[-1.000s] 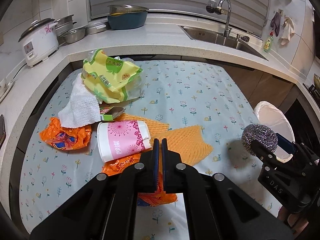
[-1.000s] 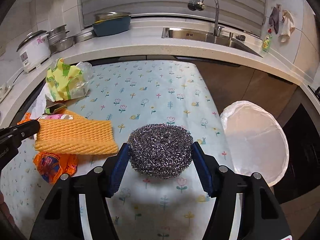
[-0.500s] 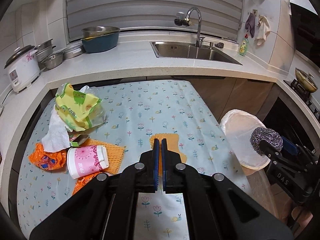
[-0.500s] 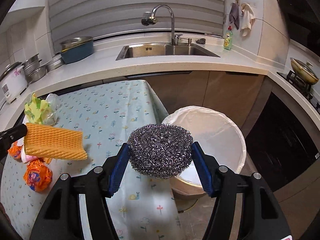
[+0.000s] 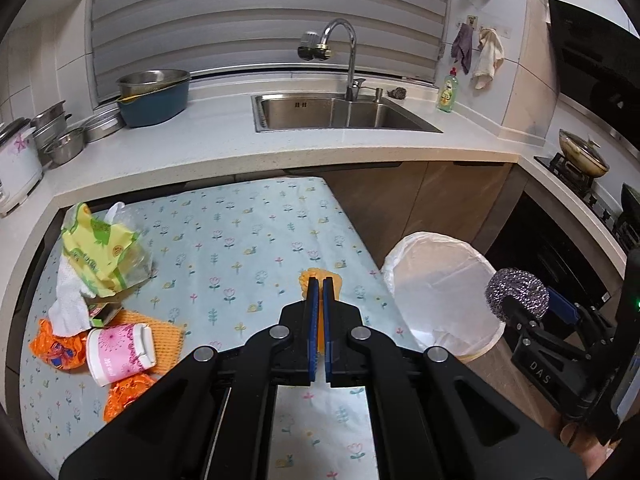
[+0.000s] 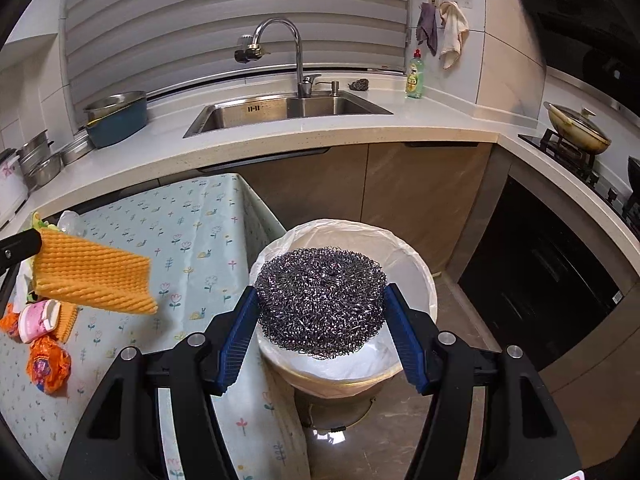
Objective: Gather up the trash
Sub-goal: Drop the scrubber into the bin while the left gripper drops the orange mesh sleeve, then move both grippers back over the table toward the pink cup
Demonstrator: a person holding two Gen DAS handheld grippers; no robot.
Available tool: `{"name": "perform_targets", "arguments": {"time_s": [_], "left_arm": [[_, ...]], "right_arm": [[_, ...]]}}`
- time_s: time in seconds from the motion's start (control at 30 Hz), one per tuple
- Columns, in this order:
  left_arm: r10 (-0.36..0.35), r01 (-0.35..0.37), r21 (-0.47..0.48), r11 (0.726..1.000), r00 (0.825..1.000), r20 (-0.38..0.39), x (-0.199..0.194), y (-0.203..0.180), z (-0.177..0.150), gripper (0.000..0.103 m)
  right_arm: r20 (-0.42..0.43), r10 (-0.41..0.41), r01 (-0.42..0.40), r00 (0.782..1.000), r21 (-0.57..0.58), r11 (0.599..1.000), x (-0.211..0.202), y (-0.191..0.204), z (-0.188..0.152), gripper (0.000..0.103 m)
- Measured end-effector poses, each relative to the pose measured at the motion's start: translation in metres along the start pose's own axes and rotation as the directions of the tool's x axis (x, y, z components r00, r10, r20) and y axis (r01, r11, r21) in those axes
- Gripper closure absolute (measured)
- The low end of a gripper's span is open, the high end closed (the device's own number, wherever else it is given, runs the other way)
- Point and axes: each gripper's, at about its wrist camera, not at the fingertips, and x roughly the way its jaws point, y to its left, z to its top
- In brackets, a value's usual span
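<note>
On the far left of the bench (image 5: pixel 256 240), a pile of trash is still waiting: a yellow-green wrapper (image 5: pixel 100 256) is lying over a white paper towel (image 5: pixel 70 304), with orange wrappers (image 5: pixel 56 352), a pink paper cup (image 5: pixel 120 354) on its side and a second orange foam net (image 5: pixel 160 330) lying close together beside it. Moving right, the left tool (image 5: pixel 319 292) is clenching an orange foam net sleeve (image 6: pixel 90 276), its blue pads pressed nearly together on the material, and in the right wrist view the sleeve is hanging in the air above the bench, short of the bin. Further right, the white-lined trash bin (image 6: pixel 416 268) is standing on the floor just beside the bench edge, and what shows of its inside is looking empty, though part is hidden. Right of that, the right tool (image 6: pixel 320 312) is grasping a steel wool scourer (image 6: pixel 320 296) between its blue pads, holding it directly over the bin's opening. Judging by this, the task is looking to be at an early stage: two items are being carried and neither is in the bin yet, the scourer seeming ready to drop, the sleeve needing to travel further right, and the whole left-hand pile remaining to be collected.
</note>
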Motion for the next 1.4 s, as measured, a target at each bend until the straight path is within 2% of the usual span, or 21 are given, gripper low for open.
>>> {"name": "perform_targets", "arguments": {"time_s": [0.17, 0.33, 0.63, 0.77, 0.97, 1.17, 1.4], "left_arm": [[-0.100, 0.101, 0.038, 0.994, 0.995, -0.031, 0.025, -0.037, 0.015, 0.101], [-0.178, 0.182, 0.058, 0.981, 0.981, -0.074, 0.058, -0.067, 0.023, 0.101], [-0.212, 0.224, 0.090, 0.970, 0.969, -0.127, 0.099, -0.094, 0.027, 0.101], [-0.208, 0.222, 0.093, 0.970, 0.968, -0.141, 0.108, -0.097, 0.027, 0.097], [-0.173, 0.183, 0.087, 0.979, 0.979, -0.111, 0.104, -0.089, 0.029, 0.069], [-0.126, 0.132, 0.073, 0.989, 0.989, -0.074, 0.094, -0.073, 0.033, 0.060], [-0.062, 0.064, 0.043, 0.997, 0.998, -0.032, 0.075, -0.048, 0.033, 0.059]], "right_arm": [[-0.012, -0.026, 0.026, 1.000, 0.010, 1.000, 0.010, -0.015, 0.001, 0.042], [-0.028, -0.039, 0.040, 0.999, 0.030, 0.999, 0.022, -0.026, 0.002, 0.042], [-0.049, -0.040, 0.043, 0.998, 0.057, 0.997, 0.042, -0.035, 0.006, 0.041], [-0.057, -0.030, 0.033, 0.998, 0.063, 0.997, 0.050, -0.036, 0.011, 0.038], [-0.024, -0.034, 0.036, 0.999, 0.063, 0.997, 0.048, -0.034, 0.020, 0.030], [-0.004, -0.026, 0.026, 1.000, 0.050, 0.998, 0.039, -0.025, 0.027, 0.029], [0.028, 0.002, -0.003, 1.000, 0.011, 1.000, 0.020, -0.001, 0.033, 0.028]]}}
